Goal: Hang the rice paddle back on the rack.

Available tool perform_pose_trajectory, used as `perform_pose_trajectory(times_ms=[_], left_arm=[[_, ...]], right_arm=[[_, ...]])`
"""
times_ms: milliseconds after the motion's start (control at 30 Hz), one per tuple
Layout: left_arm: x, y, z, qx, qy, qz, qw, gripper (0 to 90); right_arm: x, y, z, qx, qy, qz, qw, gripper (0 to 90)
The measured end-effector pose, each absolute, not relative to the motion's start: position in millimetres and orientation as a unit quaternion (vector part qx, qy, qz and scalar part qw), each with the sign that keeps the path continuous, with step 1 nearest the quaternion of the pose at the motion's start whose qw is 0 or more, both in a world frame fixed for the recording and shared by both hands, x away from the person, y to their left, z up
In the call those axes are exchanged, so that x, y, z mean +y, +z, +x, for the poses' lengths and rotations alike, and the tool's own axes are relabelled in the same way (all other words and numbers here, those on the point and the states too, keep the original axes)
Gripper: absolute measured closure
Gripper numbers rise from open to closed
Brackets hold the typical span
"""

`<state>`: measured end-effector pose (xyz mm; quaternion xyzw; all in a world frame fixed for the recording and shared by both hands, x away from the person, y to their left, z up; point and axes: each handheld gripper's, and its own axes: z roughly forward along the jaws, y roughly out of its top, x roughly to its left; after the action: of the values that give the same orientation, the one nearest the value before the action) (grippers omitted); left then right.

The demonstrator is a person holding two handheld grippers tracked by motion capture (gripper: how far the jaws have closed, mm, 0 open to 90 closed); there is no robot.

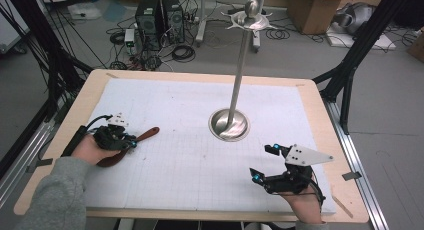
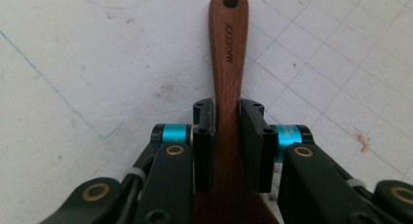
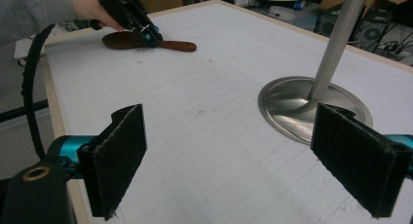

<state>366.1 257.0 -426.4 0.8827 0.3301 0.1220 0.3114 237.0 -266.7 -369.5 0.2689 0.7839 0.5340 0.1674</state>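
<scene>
Here the left gripper (image 2: 228,136) has its fingers (image 2: 204,146) clenched on the wooden spatula (image 2: 228,53); gripped by its narrow handle, it may twist when lifted, while the right gripper (image 3: 243,156) waits released.

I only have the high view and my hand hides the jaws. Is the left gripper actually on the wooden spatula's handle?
Observer: Yes. In the left gripper view the left gripper has both pads against the sides of the wooden spatula handle.
Operator: Which way does the handle point?
Observer: Straight ahead from the jaws, hanging hole at the far tip.
Operator: And the right gripper?
Observer: The right gripper has its jaws wide apart with nothing between them, aimed toward the metal stand base.
</scene>
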Motion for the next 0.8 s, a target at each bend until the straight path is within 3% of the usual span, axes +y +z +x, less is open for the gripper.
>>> perform_pose_trajectory(times_ms=[800], left_arm=[[266.3, -374.3, 334.2, 0.336, 0.149, 0.836, 0.408, 77.4]], right_arm=[[-262.1, -367.4, 239.3, 0.783, 0.537, 0.265, 0.169, 11.7]])
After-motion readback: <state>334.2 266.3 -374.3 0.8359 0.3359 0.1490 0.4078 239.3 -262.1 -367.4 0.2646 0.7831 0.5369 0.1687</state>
